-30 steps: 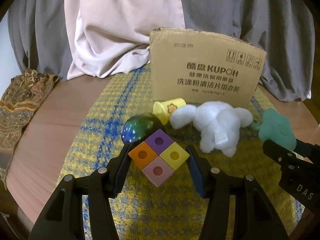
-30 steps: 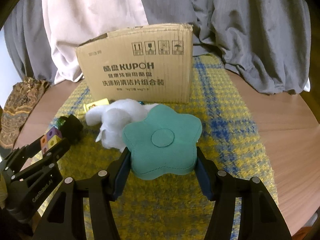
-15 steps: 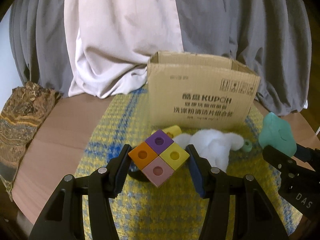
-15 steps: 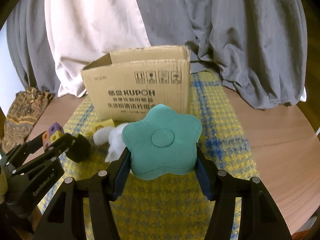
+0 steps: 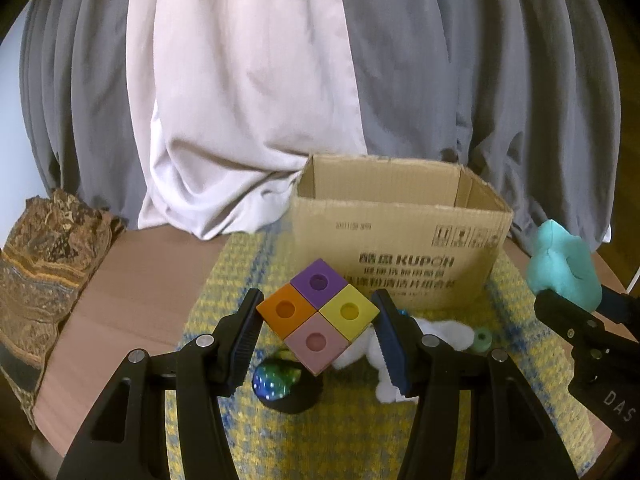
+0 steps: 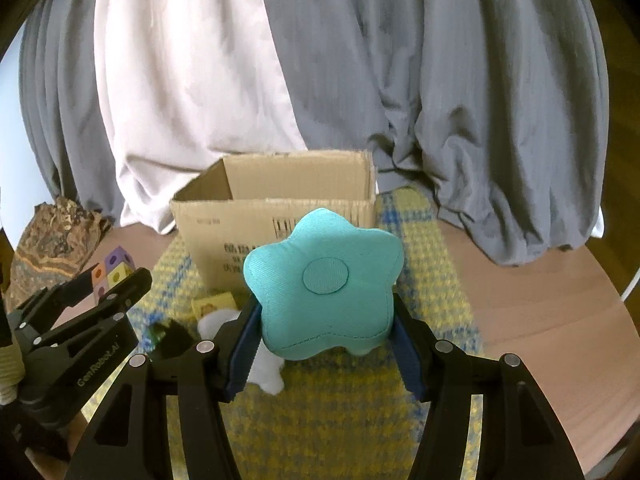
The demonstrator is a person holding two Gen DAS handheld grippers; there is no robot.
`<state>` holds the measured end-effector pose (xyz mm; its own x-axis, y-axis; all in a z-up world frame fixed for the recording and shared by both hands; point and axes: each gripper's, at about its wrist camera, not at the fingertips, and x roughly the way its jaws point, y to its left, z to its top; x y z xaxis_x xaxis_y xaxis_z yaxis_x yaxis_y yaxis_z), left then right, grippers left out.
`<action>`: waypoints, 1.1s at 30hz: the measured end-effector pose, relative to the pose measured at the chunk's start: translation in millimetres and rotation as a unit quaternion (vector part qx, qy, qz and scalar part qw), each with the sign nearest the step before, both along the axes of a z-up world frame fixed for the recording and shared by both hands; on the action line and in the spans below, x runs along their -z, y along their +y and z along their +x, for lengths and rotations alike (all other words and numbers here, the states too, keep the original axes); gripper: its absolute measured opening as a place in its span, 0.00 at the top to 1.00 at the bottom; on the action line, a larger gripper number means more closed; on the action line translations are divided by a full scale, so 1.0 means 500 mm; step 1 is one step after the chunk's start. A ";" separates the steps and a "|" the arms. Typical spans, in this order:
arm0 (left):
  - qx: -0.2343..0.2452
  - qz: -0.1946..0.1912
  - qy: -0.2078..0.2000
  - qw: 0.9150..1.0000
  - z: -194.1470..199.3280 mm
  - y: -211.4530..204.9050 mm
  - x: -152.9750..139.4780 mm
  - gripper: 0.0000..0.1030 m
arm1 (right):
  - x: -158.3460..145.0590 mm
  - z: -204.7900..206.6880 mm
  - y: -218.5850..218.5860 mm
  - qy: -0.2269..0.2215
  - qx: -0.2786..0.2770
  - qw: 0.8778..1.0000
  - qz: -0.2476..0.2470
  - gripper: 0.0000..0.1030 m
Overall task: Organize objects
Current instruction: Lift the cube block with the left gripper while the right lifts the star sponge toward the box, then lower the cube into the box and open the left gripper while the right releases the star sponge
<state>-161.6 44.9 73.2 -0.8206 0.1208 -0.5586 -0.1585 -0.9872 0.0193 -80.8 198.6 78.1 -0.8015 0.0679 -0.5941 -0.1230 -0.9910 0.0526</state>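
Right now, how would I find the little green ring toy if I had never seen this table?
Find the open cardboard box standing on the yellow-and-blue mat. In front of it lies a white plush toy, and the little green ring sits at its right side. It is the only small, round, pale green thing with a hole through it.

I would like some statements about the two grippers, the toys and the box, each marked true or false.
1. The left gripper holds a four-coloured block. True.
2. The right gripper holds a white plush toy. False: it holds a teal star cushion; the white plush toy lies on the mat.
3. The cardboard box is open at the top. True.
4. The star cushion is already inside the box. False: it is in the jaws, in front of the box.
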 end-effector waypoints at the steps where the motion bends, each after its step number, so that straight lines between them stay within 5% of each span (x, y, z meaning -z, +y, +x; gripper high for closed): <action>1: 0.000 0.000 0.002 1.000 -0.003 0.001 -0.005 0.47 | -0.007 -0.003 0.000 0.003 0.000 1.000 0.002 0.42; 33: 0.023 -0.014 0.054 0.998 -0.155 0.059 -0.108 0.47 | -0.107 -0.142 0.022 0.039 0.000 0.999 0.021 0.42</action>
<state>-238.8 74.4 127.1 -0.8706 0.1447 -0.4702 -0.1984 -0.9779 0.0663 -151.6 209.7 131.6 -0.8455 0.0922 -0.5260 -0.1209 -0.9925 0.0204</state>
